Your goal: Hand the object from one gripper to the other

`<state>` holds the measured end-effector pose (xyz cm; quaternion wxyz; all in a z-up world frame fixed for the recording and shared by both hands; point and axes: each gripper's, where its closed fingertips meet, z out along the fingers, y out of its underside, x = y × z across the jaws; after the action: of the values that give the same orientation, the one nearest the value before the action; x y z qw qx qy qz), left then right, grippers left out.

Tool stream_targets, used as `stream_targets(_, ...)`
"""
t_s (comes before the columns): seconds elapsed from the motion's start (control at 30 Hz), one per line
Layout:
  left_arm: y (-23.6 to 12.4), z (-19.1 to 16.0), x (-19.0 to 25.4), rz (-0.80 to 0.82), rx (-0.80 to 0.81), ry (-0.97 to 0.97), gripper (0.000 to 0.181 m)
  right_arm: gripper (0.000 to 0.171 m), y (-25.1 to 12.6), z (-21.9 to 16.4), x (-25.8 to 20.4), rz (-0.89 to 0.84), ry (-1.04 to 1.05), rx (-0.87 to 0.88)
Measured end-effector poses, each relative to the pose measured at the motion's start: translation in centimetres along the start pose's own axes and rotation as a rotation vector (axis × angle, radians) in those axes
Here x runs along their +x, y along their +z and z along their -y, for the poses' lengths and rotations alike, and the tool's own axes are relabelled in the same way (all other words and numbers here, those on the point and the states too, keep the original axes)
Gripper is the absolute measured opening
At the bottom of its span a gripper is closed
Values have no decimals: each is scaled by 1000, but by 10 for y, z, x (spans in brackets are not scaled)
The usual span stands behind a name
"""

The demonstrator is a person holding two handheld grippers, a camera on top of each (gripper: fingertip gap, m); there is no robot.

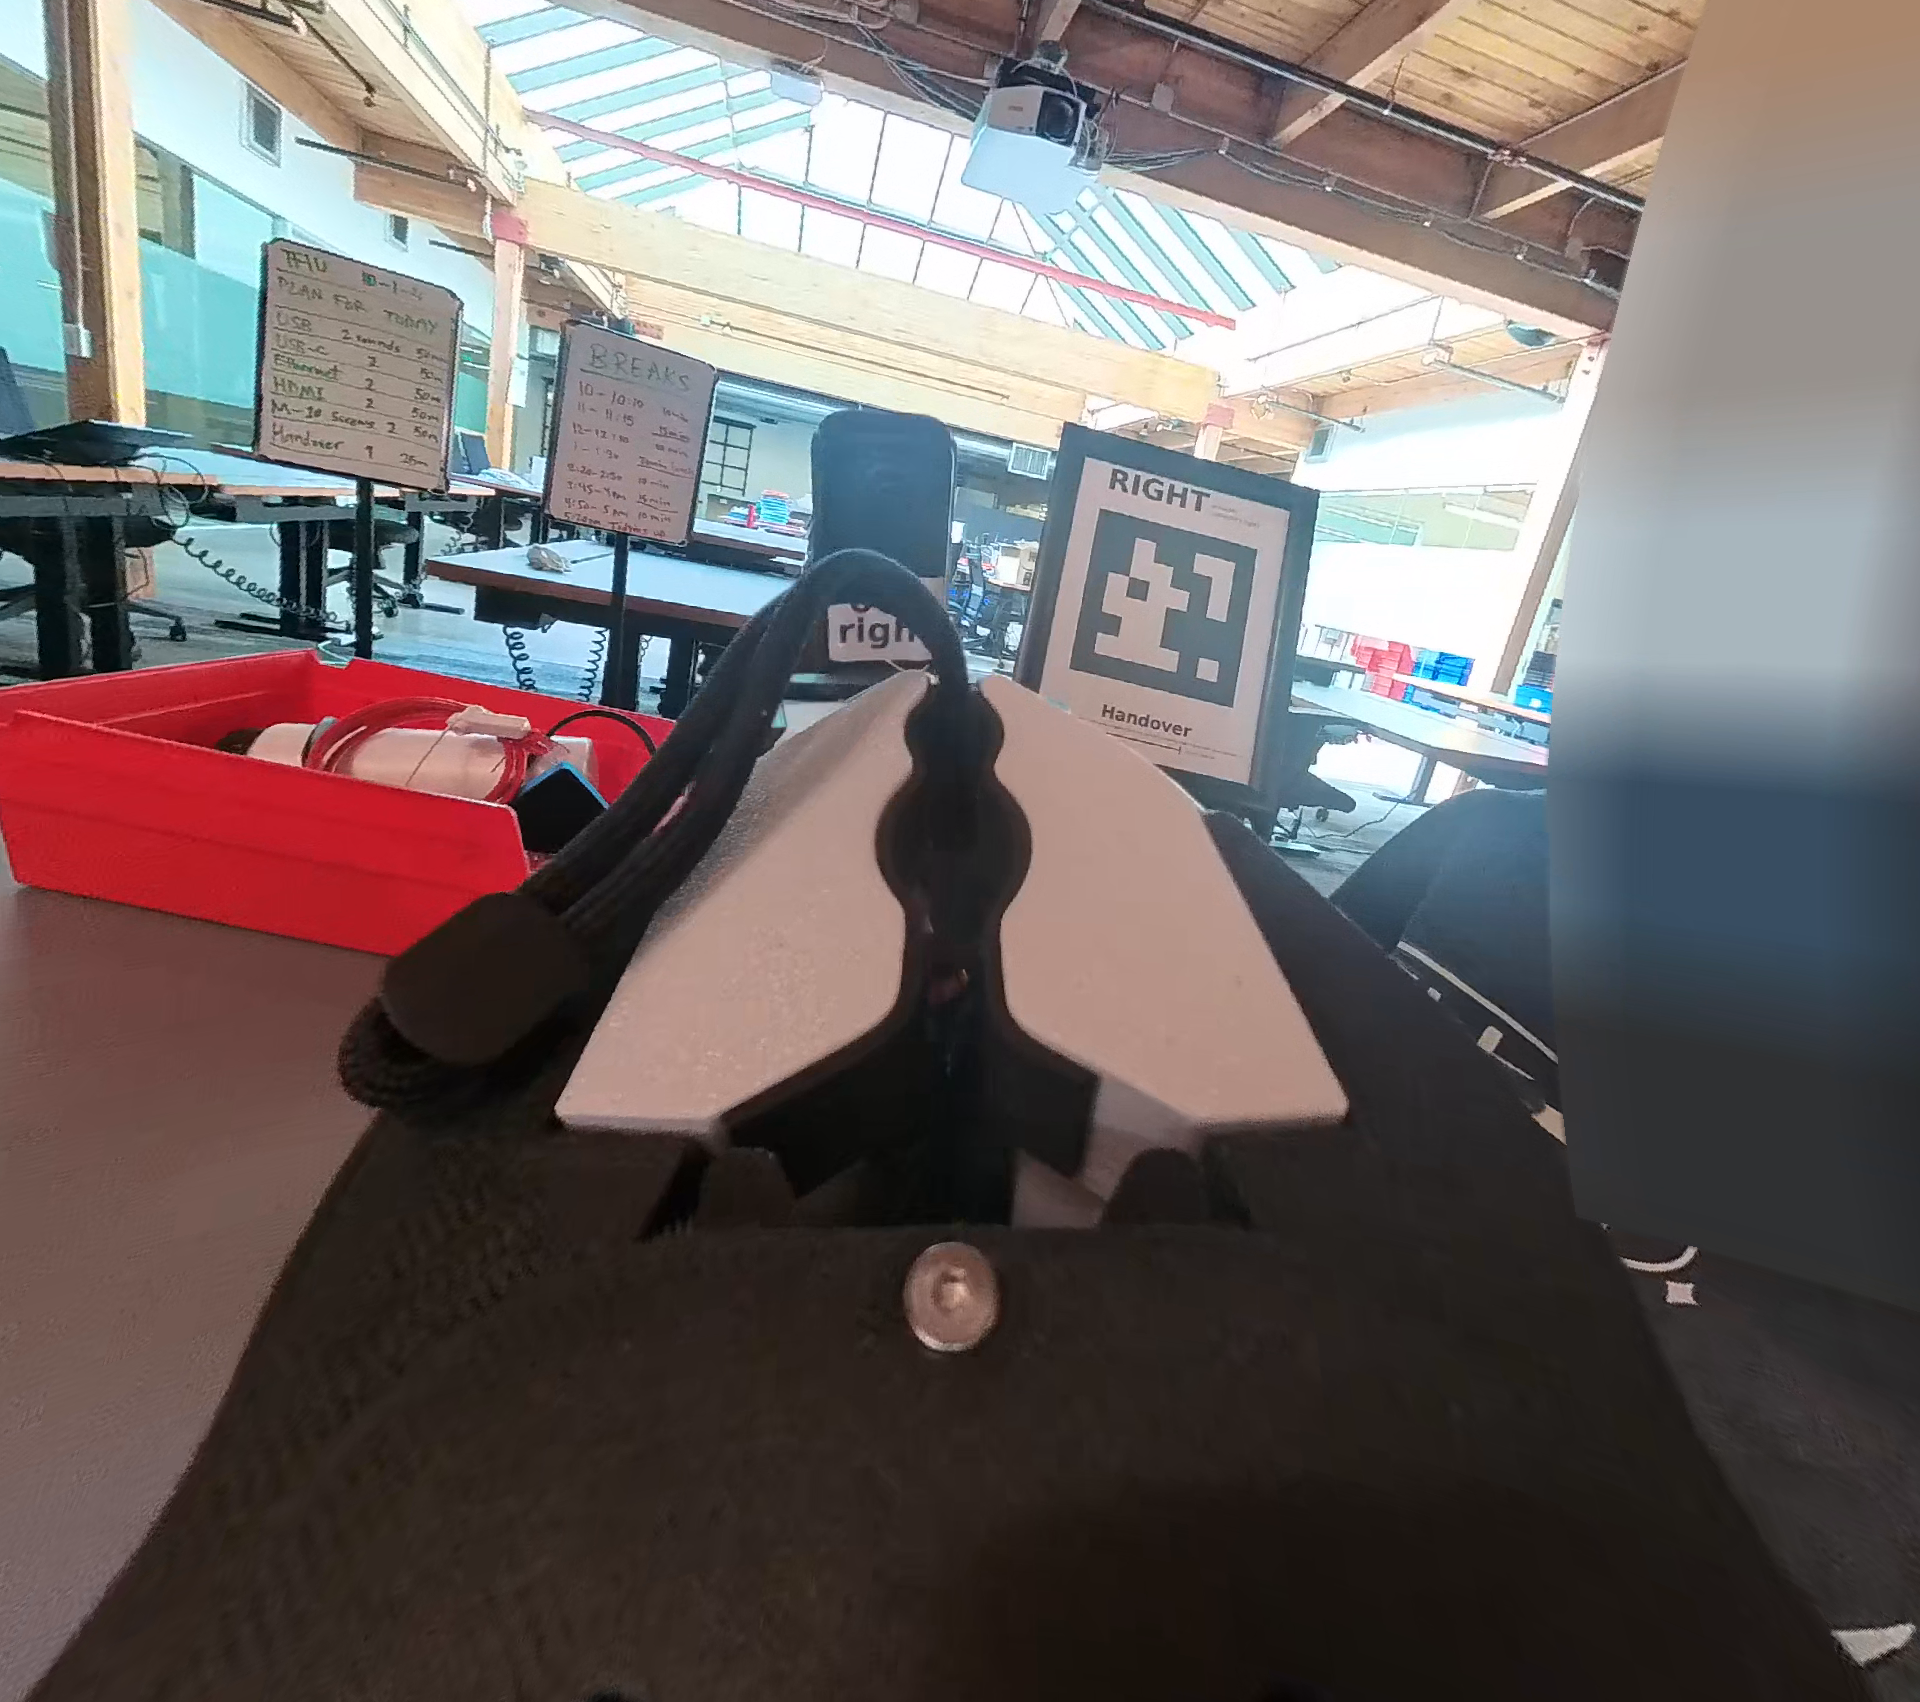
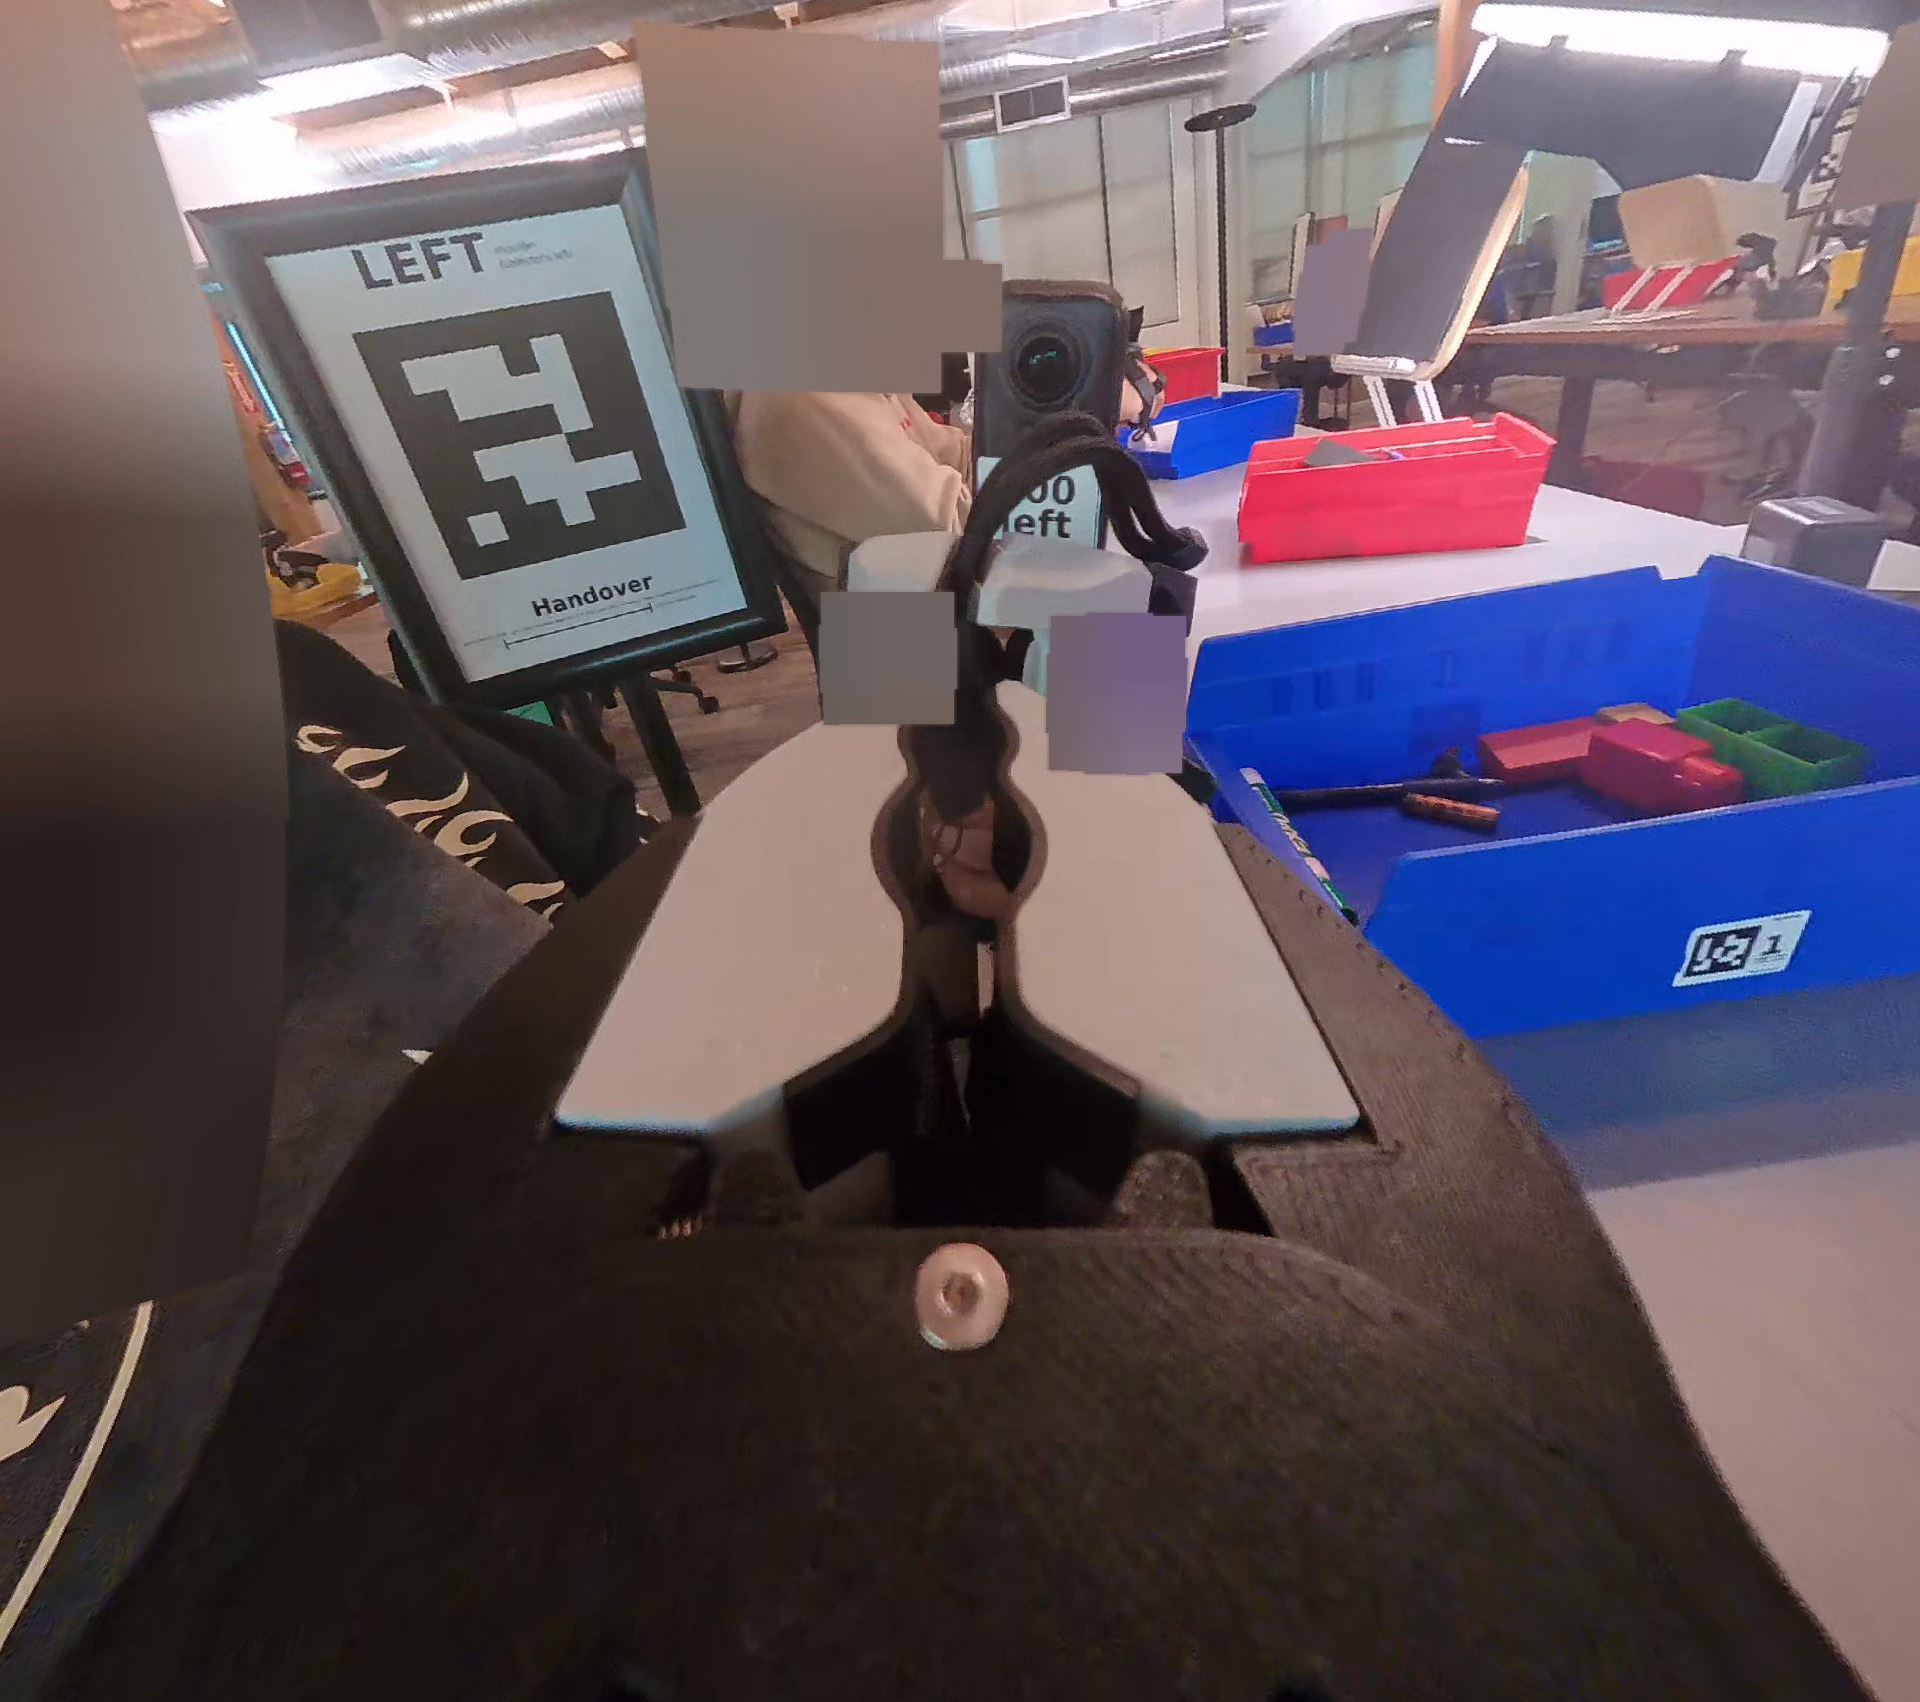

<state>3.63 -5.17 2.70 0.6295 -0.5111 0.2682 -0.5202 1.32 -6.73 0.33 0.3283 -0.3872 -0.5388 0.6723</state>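
the black cord [image 1: 831, 665] runs between both grippers. the left gripper [image 1: 951, 717] has its fingers clamped on it, and the right gripper [image 2: 961, 738] opposite also looks clamped on it; the cord's long axis lies along the line between them.

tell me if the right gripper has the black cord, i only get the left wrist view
Observer: Yes. In the right wrist view the right gripper is closed on the black cord.
Operator: how far is it from mine
Observer: Close. The left gripper sits nearly tip to tip with it, also shut on the cord, with only a short stretch between them.
Operator: anything beside it
Observer: A blue bin stands to its right, with red and green blocks inside.
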Motion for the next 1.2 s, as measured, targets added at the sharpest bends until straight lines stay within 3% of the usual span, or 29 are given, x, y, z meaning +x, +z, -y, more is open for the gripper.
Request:
stream_targets(0.2,-4,-6,-14,105,-69,57,27,7,-11,16,11,-97,-44,65)
stream_targets(0.33,0,-21,-19,150,-167,95,27,7,-16,26,12,-117,-47,125)
stream_targets(0.47,5,-22,-14,124,-144,108,9,8,-14,24,12,-125,-58,113)
stream_targets(0.63,2,-11,-8,67,-75,24,8,11,-20,34,6,-116,-166,160)
stream_targets(0.77,-6,7,-10,43,36,-74,7,27,-30,44,1,-233,-563,178)
stream_targets(0.93,-6,12,-12,8,98,-193,7,25,-30,18,1,-500,-1564,-96)
stream_targets(1.0,-4,8,-12,-1,93,-225,7,26,-23,11,2,-574,-1835,-173)
stream_targets(1.13,2,2,-11,-15,79,-259,7,26,-12,10,-7,-586,-1895,-90)
stream_targets(1.2,4,-1,-10,-19,70,-262,6,16,-9,5,-8,-555,-1890,-102)
